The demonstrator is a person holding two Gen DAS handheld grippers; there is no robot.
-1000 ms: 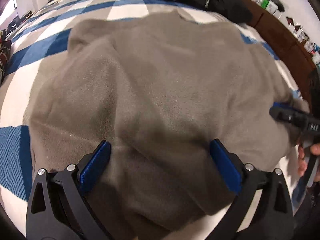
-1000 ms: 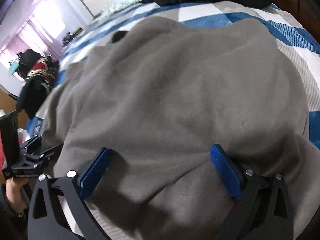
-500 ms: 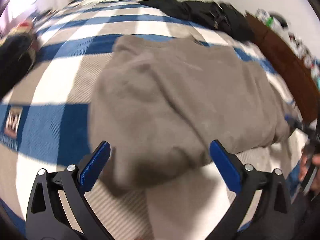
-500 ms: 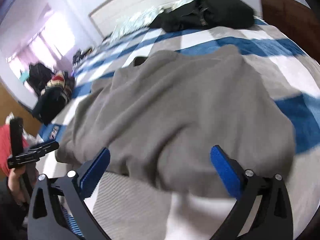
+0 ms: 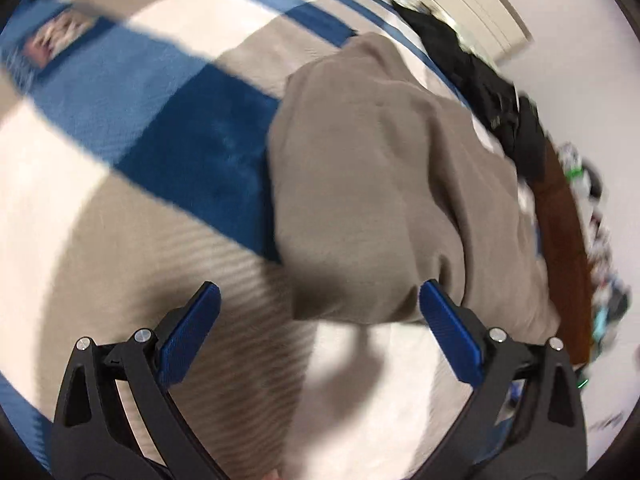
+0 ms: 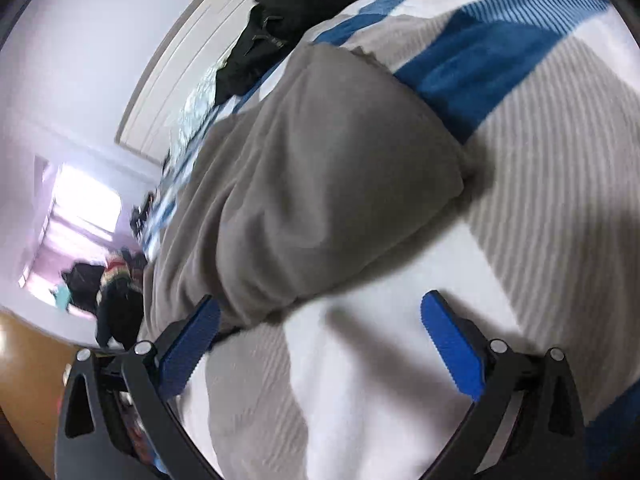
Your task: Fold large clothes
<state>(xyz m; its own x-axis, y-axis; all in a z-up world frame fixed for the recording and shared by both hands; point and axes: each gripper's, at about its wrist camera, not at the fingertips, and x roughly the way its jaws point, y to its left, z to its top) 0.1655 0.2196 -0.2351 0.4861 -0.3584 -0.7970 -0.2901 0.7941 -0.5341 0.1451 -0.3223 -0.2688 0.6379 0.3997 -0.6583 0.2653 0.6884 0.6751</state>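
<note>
Grey fleece garment [image 5: 372,184] lies in a folded, bulky heap on the bed, across the blue, white and beige checked bedspread [image 5: 120,208]. Same garment in the right wrist view [image 6: 320,184]: near edge rounded and doubled over, soft creases running along its length. Pile looks brushed and matte, thick, no hard edges; likely to slump rather than hold a sharp crease.

Left gripper [image 5: 320,320]: fingers spread wide, grasping nothing; blue ribbed pads [image 5: 192,332] sit just short of the garment's near edge, the right-hand pad close beside the hem fold. Right gripper [image 6: 320,332]: fingers likewise released and empty, left-hand pad [image 6: 192,340] just beside or touching the cloth's lower fold, cannot tell which; the other pad over bare bedspread [image 6: 560,200].

Judgement: one fold appears laid down, both tools free of the cloth, so the step in hand is the pause between folds. Next move probably calls for taking the near edge, or the two near corners, one per gripper, pinching through the doubled layers and carrying them over evenly. Thick fleece may slip from a shallow pinch.

Bedspread: ribbed weave on the beige panels, flat on the blue. Dark clothing [image 6: 280,20] is piled farther up the bed. Brown wooden furniture [image 5: 560,240] stands alongside, small blurred items on it. Both views motion-blurred
</note>
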